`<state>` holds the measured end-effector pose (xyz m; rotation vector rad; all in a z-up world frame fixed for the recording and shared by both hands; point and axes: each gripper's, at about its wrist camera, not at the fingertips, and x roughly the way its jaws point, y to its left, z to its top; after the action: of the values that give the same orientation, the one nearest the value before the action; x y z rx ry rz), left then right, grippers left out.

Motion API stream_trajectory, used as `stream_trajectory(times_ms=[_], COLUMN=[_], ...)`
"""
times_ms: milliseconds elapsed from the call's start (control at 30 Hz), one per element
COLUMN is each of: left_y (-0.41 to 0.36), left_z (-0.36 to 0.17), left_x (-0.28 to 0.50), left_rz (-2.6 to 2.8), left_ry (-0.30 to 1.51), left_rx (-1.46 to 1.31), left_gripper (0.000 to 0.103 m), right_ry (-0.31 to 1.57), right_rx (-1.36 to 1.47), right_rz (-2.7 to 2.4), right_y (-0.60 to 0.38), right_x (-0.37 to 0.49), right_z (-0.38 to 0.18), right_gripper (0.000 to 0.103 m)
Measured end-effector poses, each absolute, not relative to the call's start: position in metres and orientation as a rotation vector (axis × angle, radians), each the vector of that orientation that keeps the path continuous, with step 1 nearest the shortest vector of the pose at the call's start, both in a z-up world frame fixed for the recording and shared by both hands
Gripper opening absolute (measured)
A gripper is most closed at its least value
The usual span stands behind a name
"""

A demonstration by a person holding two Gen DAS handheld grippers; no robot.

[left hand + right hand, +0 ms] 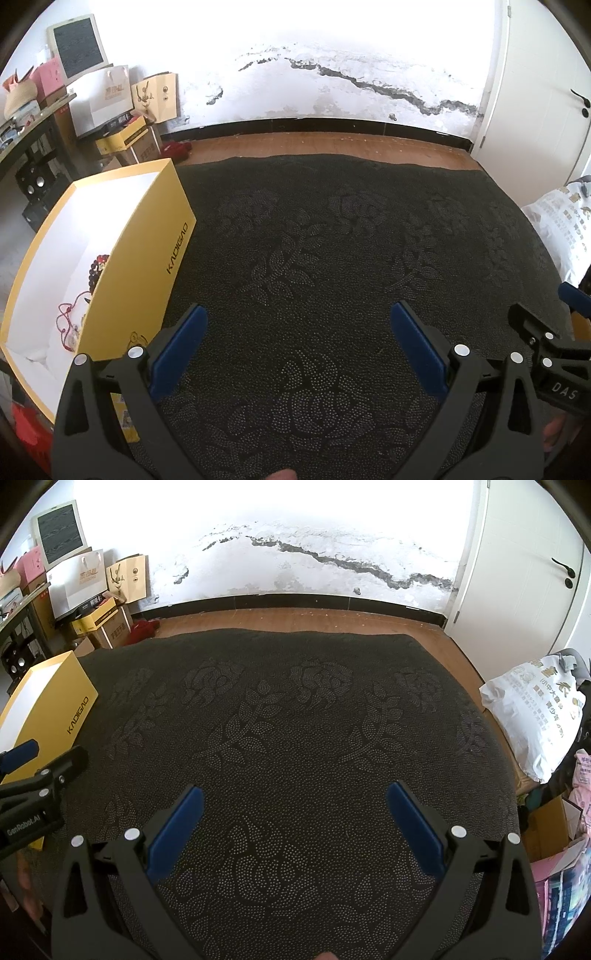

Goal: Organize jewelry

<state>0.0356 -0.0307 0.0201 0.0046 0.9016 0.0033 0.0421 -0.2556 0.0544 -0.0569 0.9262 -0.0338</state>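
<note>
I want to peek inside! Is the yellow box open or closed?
Open. The yellow box has no lid on top; its white inside shows, with dark beads and a red cord lying in it.

Yellow box (51,701) beside dark mat (295,738)

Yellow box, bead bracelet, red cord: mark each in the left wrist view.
yellow box (147,251): left wrist view, on its long outer side wall near the printed lettering.
bead bracelet (96,266): left wrist view, on the dark beads inside the box.
red cord (68,312): left wrist view, on the looped strand on the box floor.
</note>
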Motion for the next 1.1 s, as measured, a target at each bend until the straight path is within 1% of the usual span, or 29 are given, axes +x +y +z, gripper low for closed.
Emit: stream_trajectory(times_ms=[1100], left_y=[-0.0265], left_z=[0.0213], left_x=[0.0368], left_rz=[-0.005], left_ry=[0.899], left_rx=[0.003], left_gripper=[0.097], right_ry=[0.929], right_rx=[-0.061], right_rz=[-0.025], right_y=[-0.2537], right_x=[0.0432], right_z=[0.0544], right_gripper=[0.096])
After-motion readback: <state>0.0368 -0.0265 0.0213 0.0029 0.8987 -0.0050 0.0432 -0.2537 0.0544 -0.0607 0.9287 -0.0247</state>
